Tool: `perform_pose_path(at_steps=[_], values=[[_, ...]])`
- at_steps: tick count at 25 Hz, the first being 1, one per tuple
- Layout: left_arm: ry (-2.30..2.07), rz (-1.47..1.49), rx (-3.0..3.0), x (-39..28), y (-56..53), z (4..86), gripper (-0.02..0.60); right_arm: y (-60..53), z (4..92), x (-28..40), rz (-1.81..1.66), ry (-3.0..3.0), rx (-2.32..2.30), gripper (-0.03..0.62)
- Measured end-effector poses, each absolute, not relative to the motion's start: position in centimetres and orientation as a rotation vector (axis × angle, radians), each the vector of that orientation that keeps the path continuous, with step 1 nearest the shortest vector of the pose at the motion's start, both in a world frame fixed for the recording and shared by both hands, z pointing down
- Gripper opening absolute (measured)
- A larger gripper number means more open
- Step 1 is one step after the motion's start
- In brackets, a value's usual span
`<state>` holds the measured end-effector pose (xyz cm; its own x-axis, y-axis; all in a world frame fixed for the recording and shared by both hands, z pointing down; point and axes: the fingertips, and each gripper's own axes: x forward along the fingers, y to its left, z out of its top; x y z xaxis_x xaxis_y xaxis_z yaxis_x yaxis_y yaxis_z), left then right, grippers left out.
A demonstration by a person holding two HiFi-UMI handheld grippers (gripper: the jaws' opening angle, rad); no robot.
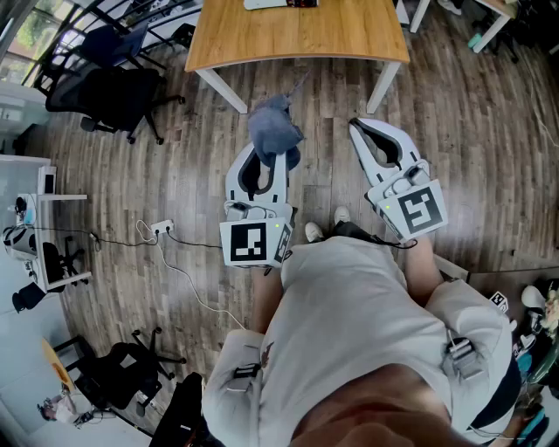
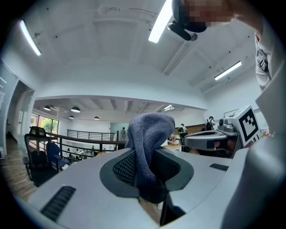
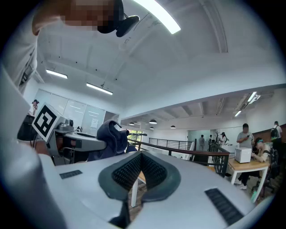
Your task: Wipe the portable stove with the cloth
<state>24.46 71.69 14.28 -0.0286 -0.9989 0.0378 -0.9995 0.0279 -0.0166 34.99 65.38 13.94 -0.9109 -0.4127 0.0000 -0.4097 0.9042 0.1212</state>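
A blue-grey cloth [image 1: 273, 131] hangs bunched from my left gripper [image 1: 262, 161], whose jaws are shut on it. In the left gripper view the cloth [image 2: 149, 143] rises between the dark pads and flops over their tips. My right gripper [image 1: 365, 131] is held level with it to the right, shut with nothing between its pads [image 3: 127, 172]. From the right gripper view the cloth [image 3: 111, 136] shows at the left. Both grippers are held in the air above the wooden floor, short of the table. No portable stove shows in any view.
A wooden table [image 1: 297, 35] with white legs stands just ahead, a flat white thing [image 1: 271, 3] at its far edge. Black office chairs [image 1: 105, 87] stand at the left. A power strip and cable [image 1: 162, 229] lie on the floor by my left side.
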Motion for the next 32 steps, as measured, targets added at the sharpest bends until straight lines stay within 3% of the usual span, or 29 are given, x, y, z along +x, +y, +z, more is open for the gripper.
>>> perform_pose_path(at_steps=[32], values=[[-2.296, 0.099, 2.104, 23.6, 63.5, 14.7, 0.104, 56.9, 14.5, 33.2, -0.118, -3.069, 0.578, 0.019]])
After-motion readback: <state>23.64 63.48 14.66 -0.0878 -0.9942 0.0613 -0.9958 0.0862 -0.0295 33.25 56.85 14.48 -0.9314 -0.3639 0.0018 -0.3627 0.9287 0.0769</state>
